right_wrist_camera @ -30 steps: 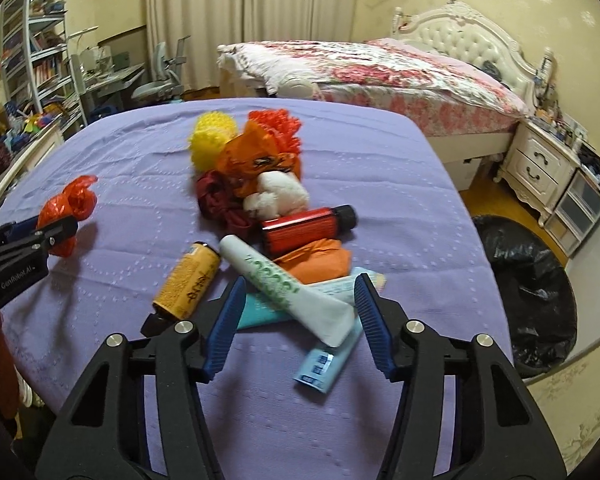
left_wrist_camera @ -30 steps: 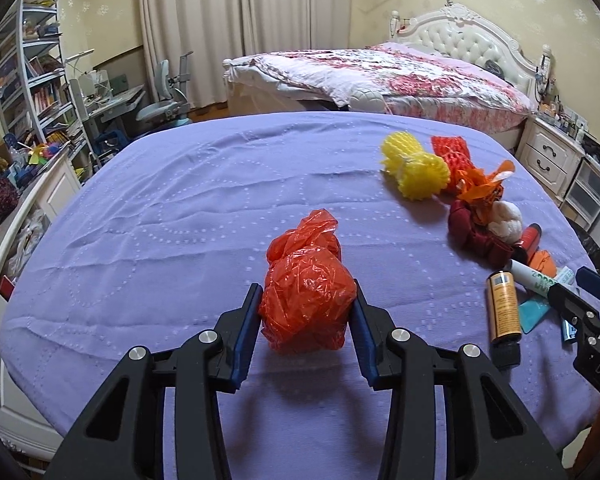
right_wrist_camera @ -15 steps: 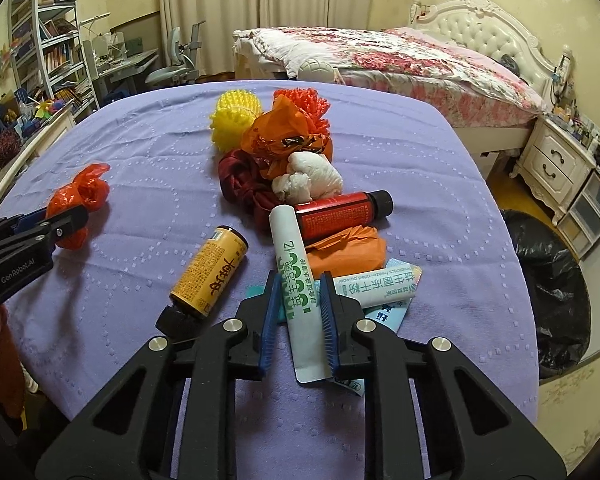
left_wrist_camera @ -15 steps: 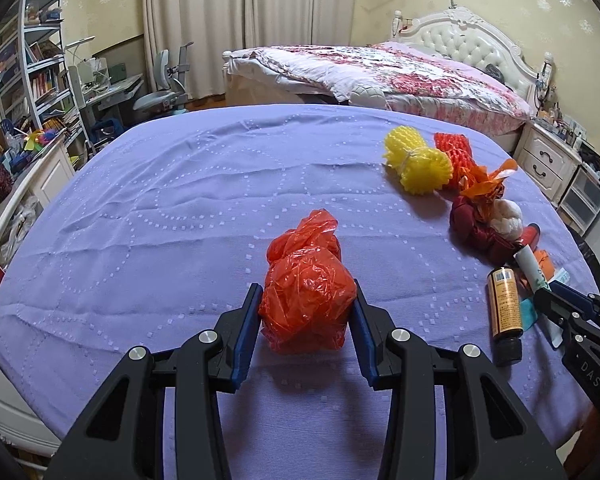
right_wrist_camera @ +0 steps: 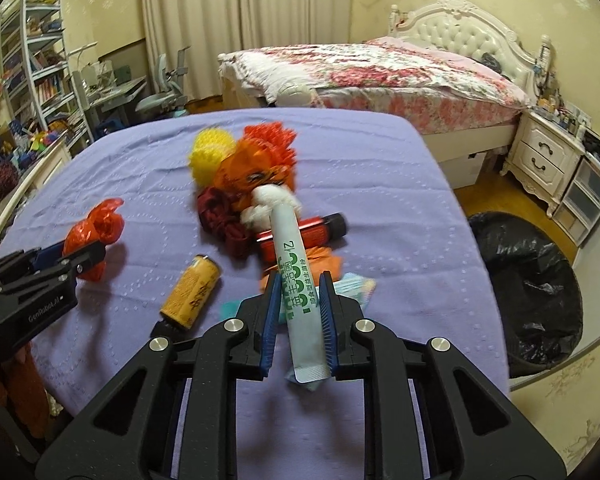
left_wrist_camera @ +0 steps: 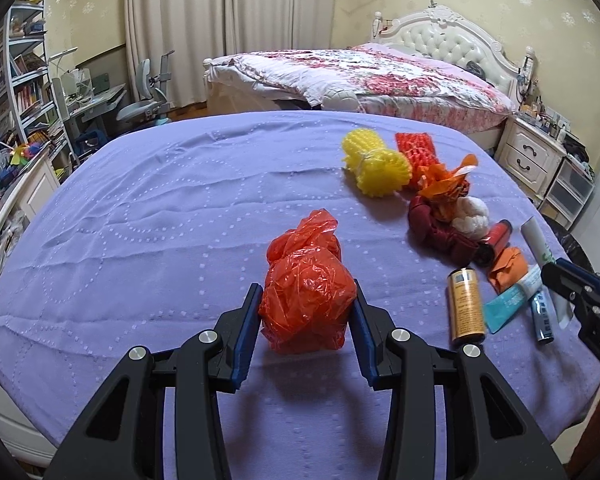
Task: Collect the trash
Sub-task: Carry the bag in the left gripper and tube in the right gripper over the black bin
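Note:
My left gripper (left_wrist_camera: pixel 306 312) is shut on a crumpled red plastic bag (left_wrist_camera: pixel 306 292) over the purple tablecloth (left_wrist_camera: pixel 160 220). My right gripper (right_wrist_camera: pixel 300 300) is shut on a white tube with green print (right_wrist_camera: pixel 296 280) and holds it lifted, pointing forward. The trash pile holds a yellow foam net (left_wrist_camera: pixel 374 164), a red foam net (left_wrist_camera: pixel 416 152), an orange wrapper (left_wrist_camera: pixel 444 184), a dark red cloth (left_wrist_camera: pixel 432 228), a red bottle (right_wrist_camera: pixel 304 232) and a yellow can (left_wrist_camera: pixel 465 304). The red bag also shows in the right wrist view (right_wrist_camera: pixel 94 232).
A bin lined with a black bag (right_wrist_camera: pixel 528 280) stands on the floor right of the table. A bed (left_wrist_camera: pixel 360 76) and a white nightstand (left_wrist_camera: pixel 536 156) lie beyond. Shelves and a desk (left_wrist_camera: pixel 24 92) stand at the left.
My right gripper closed on the white tube and lifted it off the pile. My left gripper kept its hold on the red bag and rose slightly.

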Tool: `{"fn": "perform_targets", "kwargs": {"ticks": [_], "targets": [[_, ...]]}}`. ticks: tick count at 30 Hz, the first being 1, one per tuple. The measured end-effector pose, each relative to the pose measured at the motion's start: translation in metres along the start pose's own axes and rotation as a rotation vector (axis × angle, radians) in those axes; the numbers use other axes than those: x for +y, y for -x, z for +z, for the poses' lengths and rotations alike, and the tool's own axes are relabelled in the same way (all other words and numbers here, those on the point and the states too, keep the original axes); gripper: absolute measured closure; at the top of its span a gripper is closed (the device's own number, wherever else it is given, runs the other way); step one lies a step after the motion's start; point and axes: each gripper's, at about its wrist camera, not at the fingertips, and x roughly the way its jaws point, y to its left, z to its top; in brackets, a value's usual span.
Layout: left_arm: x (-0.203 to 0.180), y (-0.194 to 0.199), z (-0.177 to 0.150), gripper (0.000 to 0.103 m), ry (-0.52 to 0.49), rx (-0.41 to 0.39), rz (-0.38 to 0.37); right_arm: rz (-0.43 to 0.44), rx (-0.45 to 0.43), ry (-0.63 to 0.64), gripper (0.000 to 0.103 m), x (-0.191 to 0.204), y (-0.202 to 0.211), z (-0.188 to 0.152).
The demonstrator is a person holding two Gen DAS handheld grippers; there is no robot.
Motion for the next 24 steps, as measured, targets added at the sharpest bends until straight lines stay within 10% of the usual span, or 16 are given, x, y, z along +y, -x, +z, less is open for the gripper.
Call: {"fn": "perform_targets", "kwargs": {"ticks": [24], "targets": [[-0.190,-0.010,0.058,0.061,-0.244,-0.123,-0.261,-0.343,-0.098,-0.294,0.084,-0.189,0.007,0.004]]}}
